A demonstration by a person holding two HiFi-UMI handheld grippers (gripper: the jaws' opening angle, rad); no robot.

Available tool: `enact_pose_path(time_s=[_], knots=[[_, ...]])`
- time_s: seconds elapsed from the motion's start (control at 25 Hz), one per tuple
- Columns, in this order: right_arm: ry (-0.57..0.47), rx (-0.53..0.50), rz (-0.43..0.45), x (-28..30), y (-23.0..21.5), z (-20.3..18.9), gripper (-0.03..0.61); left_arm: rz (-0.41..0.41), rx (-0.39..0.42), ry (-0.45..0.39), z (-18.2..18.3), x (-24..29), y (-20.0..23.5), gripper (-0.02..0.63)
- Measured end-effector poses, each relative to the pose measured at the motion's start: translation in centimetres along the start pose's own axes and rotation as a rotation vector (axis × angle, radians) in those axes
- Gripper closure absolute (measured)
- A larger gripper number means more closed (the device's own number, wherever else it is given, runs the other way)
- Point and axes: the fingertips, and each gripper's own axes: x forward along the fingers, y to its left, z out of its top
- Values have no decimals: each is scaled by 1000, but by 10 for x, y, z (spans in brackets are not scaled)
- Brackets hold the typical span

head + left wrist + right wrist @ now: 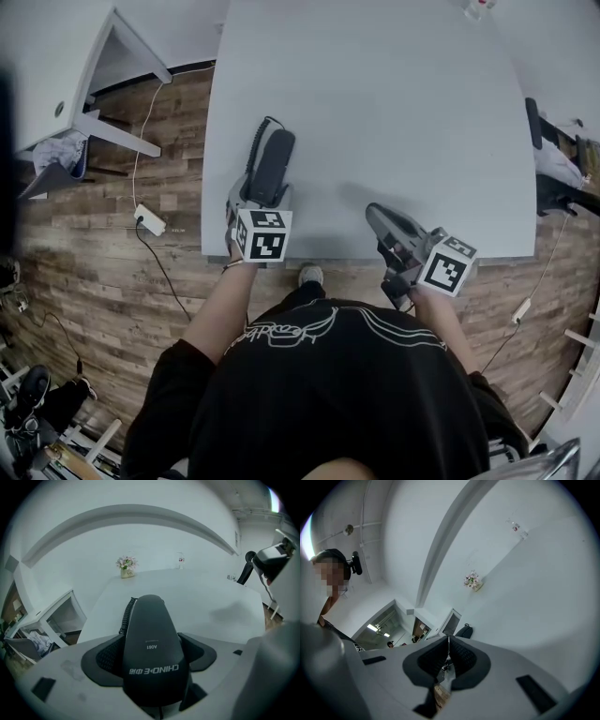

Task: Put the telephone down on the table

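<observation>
The black telephone handset (pixel 272 164) lies lengthwise on the white table (pixel 375 103) near its front left edge. Its coiled cord (pixel 255 141) runs off the far end. My left gripper (pixel 258 195) straddles the near end of the handset (pixel 150 639), with the dark pads (pixel 105 656) flanking its sides. The jaws stand wide and I see no squeeze on it. My right gripper (pixel 375 214) hovers over the table's front edge to the right; in the right gripper view its pads (pixel 461 656) meet with nothing between them, so the right gripper (pixel 449 641) is shut.
A small flower pot (pixel 125 567) and a glass (pixel 180 560) stand at the table's far end. A second white desk (pixel 56 56) is at the left, a power strip (pixel 150 221) with cables lies on the wooden floor, and a chair (pixel 553 159) is at the right.
</observation>
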Motion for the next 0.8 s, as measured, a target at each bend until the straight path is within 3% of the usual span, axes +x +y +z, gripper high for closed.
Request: enact_pose_path(time_s=[0.2, 0.32, 0.44, 0.6, 0.8], knots=[[19, -41, -1, 1, 4, 0, 538, -69, -64, -43, -1, -18, 4, 252], [53, -144, -30, -3, 8, -2, 538, -142, -162, -77, 0, -45, 8, 250], [72, -185, -21, -7, 14, -4, 538, -230, -241, -118, 5, -79, 7, 250], [85, -209, 16, -16, 31, -14, 538, -366, -345, -189, 20, -130, -10, 252], [129, -324, 67, -32, 62, -34, 538, -497, -407, -306, 41, -191, -52, 272]])
